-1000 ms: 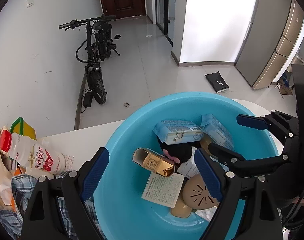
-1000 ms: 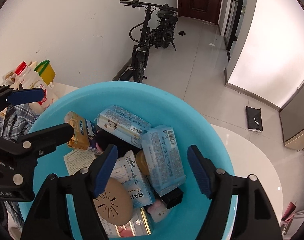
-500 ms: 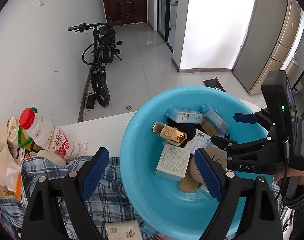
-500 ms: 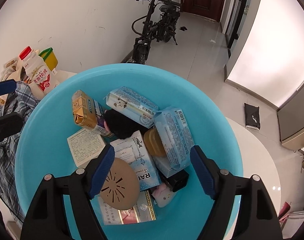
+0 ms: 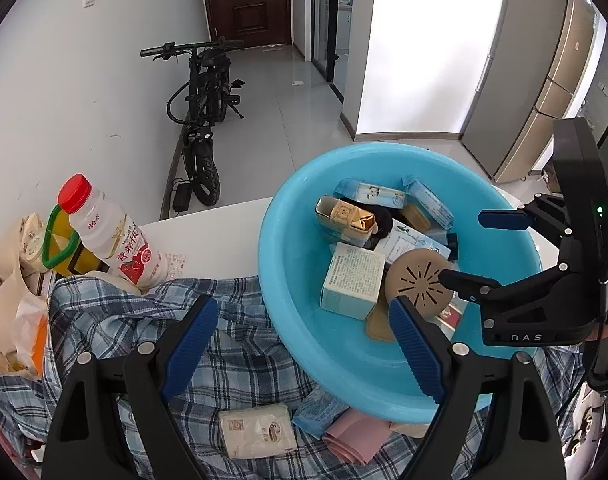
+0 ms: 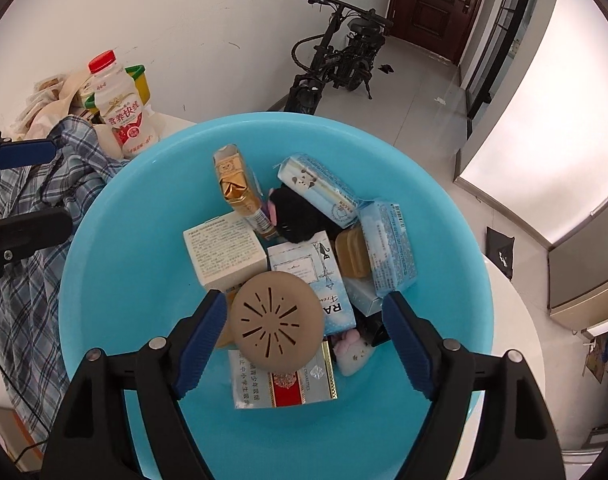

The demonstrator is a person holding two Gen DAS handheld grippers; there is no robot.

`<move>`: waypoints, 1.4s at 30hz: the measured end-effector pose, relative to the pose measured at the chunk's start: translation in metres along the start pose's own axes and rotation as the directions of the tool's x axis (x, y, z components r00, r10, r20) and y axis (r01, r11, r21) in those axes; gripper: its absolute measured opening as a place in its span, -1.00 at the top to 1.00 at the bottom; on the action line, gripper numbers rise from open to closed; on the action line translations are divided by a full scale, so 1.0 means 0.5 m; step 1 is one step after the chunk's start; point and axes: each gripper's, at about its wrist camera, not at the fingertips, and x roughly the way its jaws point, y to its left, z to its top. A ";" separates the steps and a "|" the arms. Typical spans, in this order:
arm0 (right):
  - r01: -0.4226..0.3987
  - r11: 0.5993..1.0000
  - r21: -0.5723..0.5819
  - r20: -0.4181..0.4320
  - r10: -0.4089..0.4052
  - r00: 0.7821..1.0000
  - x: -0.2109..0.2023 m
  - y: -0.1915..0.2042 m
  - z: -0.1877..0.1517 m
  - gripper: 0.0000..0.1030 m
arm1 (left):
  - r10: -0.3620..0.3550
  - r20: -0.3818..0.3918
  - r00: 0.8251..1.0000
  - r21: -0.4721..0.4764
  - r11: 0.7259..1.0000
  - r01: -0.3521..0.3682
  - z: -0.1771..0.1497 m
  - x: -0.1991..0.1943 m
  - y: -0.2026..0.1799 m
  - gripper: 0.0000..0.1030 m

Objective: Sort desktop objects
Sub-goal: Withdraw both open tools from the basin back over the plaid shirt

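Left wrist view: left gripper hangs wide and empty over the blue plaid cloth, beside the round blue plastic basin.

Right wrist view: right gripper, jaws opening, hovers above the basin's round tan slotted disc, gripping nothing.

White table is pretty buried. A blue plaid shirt is spread over the near part, and the blue basin sits partly on it, toward the table's rounded right edge. At the far left edge by the wall: a red-capped milk-drink bottle beside bags.
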 end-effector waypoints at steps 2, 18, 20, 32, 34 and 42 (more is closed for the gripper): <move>0.001 1.000 -0.018 0.003 -0.001 1.000 -0.012 0.008 -0.007 -0.53 | -0.005 0.001 1.000 0.010 1.000 0.005 -0.015 -0.009 -0.004 -0.73; -0.023 0.988 -0.154 0.010 0.024 1.000 -0.102 0.076 -0.100 -0.54 | -0.114 -0.044 0.993 0.061 0.991 0.116 -0.177 -0.065 -0.044 -0.73; -0.036 0.986 -0.165 0.010 0.038 0.999 -0.115 0.085 -0.115 -0.54 | -0.124 -0.051 0.991 0.067 0.990 0.127 -0.193 -0.069 -0.049 -0.73; -0.116 0.979 -0.169 0.029 0.123 0.992 -0.194 0.117 -0.206 -0.63 | -0.104 -0.064 0.992 0.120 0.987 0.112 -0.286 -0.089 -0.060 -0.73; -0.117 0.976 -0.184 0.027 0.124 0.992 -0.198 0.126 -0.222 -0.63 | -0.125 -0.076 0.989 0.121 0.984 0.134 -0.302 -0.092 -0.061 -0.73; -0.150 0.966 -0.212 -0.006 0.152 0.988 -0.186 0.154 -0.284 -0.63 | -0.133 -0.127 0.983 0.115 0.982 0.148 -0.375 -0.062 -0.082 -0.73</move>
